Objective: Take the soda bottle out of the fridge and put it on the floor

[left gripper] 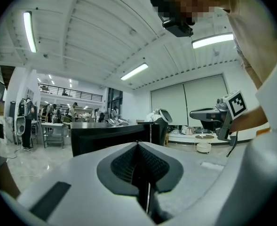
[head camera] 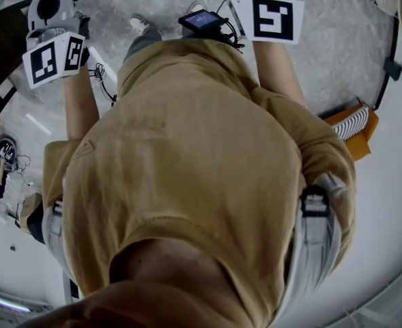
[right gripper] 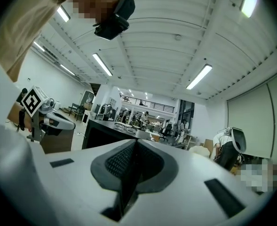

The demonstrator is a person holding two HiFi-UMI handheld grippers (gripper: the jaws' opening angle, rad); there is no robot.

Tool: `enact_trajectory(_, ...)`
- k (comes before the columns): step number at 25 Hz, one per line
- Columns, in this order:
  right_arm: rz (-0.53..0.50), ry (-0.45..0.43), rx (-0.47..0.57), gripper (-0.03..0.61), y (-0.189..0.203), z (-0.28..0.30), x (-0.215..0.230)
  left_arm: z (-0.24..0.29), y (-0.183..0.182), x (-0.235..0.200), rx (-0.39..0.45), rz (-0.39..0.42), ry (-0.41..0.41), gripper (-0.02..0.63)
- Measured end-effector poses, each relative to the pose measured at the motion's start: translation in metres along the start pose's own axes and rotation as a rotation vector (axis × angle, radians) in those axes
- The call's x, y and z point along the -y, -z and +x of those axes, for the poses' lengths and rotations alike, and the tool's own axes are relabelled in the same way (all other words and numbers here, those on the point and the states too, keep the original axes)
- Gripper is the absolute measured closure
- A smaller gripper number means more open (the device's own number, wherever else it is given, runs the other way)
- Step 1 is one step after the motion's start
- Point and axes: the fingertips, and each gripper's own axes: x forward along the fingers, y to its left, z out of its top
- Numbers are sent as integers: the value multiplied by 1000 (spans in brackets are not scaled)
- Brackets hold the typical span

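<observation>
Closest to you, your mustard-yellow cotton shirt [head camera: 187, 156] fills most of the head view, and both bare forearms reach out past it. Your left gripper [left gripper: 140, 149] has its 2 dark ribbed pads pressed flat together with nothing between them. Its white cube with black square markers [head camera: 54, 57] sits at the upper left of the head view. Your right gripper [right gripper: 131, 149] is likewise closed tight on nothing, and its marker cube [head camera: 269, 18] shows at the upper right. Both grippers point out level across the room, side by side and apart.

Between your arms sits a small black device with a lit screen [head camera: 202, 21]. Beside it, 1 white sneaker [head camera: 140, 24] stands on the pale grey mottled stone floor [head camera: 323, 39]. An orange-and-white ribbed object [head camera: 354, 123] lies on that floor off to your right.

Beyond the closed jaws, both gripper views look onto a long glossy black counter [left gripper: 110, 134]. Farther back, pale roller blinds [left gripper: 190, 100] cover the far wall. A few people [left gripper: 25, 117] stand among tables deep in the hall. Long strip lights [left gripper: 134, 71] run along the white ribbed ceiling.

No view shows the soda bottle, so you cannot tell where it is.
</observation>
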Motion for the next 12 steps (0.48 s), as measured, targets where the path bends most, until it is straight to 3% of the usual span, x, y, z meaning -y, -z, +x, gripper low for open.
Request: enact_trajectory(12,-41,43,-38,577,-6,-9,30,-42,-19,-49,36,-10,-167,612)
